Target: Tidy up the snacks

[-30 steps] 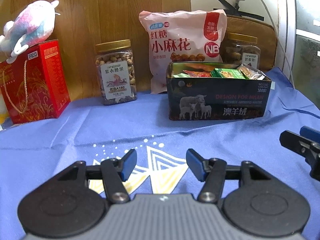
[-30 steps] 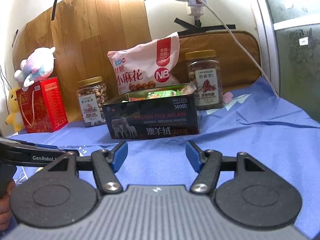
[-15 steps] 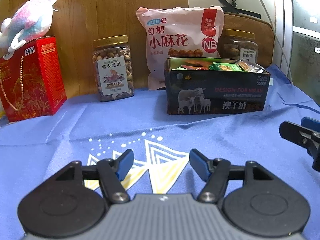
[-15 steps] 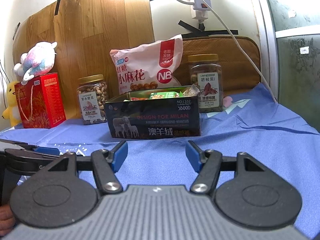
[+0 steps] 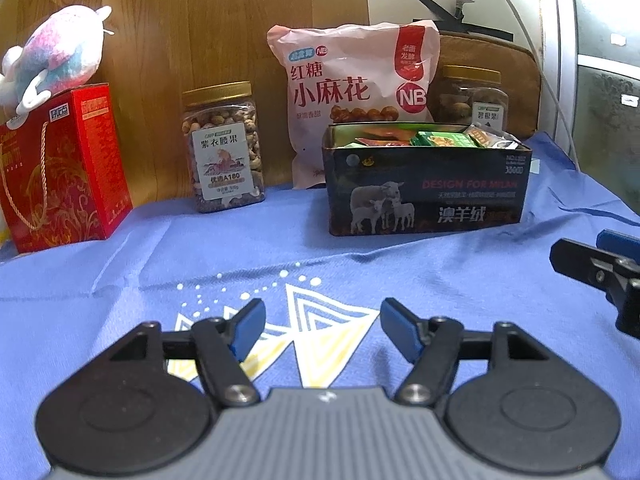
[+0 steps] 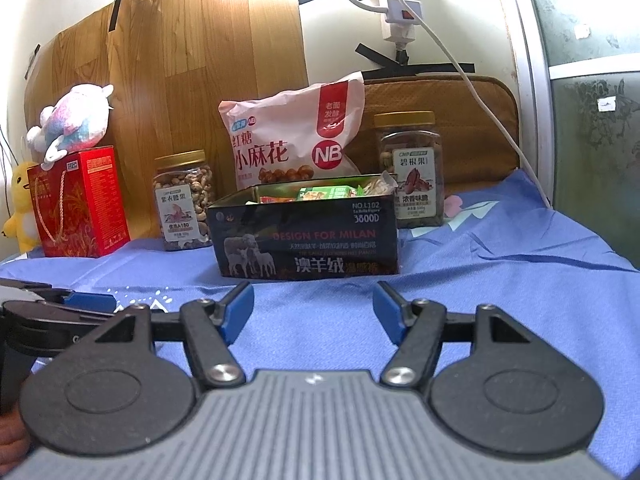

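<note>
snack packets (image 5: 432,138) fill dark rectangular tin (image 5: 424,196) on blue cloth; left claw (image 5: 322,330), right claw (image 6: 313,311) both wide, empty. approach low, square to tin.

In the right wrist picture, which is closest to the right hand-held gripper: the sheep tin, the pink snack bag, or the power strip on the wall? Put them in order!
From the right hand-held gripper:
1. Sheep tin, on the blue cloth straight ahead.
2. Pink snack bag, standing behind the tin against the wooden board.
3. Power strip, high on the wall, up and to the right.
</note>
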Motion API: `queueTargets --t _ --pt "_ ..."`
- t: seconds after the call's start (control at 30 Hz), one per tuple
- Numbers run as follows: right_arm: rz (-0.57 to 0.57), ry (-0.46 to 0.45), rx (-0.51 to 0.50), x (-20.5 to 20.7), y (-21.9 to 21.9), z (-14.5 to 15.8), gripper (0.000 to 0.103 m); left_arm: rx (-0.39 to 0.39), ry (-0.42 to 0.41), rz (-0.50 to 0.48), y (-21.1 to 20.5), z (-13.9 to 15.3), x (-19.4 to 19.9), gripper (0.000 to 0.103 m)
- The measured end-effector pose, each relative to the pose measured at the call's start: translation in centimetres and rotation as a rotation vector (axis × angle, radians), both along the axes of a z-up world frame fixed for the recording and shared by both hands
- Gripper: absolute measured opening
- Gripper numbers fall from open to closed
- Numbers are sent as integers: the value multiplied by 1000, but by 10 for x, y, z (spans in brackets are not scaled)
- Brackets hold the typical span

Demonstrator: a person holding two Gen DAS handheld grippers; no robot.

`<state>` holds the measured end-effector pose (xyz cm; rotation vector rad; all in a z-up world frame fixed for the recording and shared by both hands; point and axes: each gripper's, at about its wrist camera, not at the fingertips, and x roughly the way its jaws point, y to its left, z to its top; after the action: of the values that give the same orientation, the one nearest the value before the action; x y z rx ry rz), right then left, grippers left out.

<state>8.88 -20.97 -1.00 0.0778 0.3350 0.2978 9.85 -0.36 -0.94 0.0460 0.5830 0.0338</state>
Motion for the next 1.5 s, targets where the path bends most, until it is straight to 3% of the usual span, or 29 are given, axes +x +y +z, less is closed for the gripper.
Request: queueTargets --t 0.57,1.5 --pt "-2 -2 0 -1 0 0 71 23 -24 -9 -4 1 -4 74" --pt "-1 -1 2 -1 -1 0 71 25 -28 -5 -6 1 -4 75"
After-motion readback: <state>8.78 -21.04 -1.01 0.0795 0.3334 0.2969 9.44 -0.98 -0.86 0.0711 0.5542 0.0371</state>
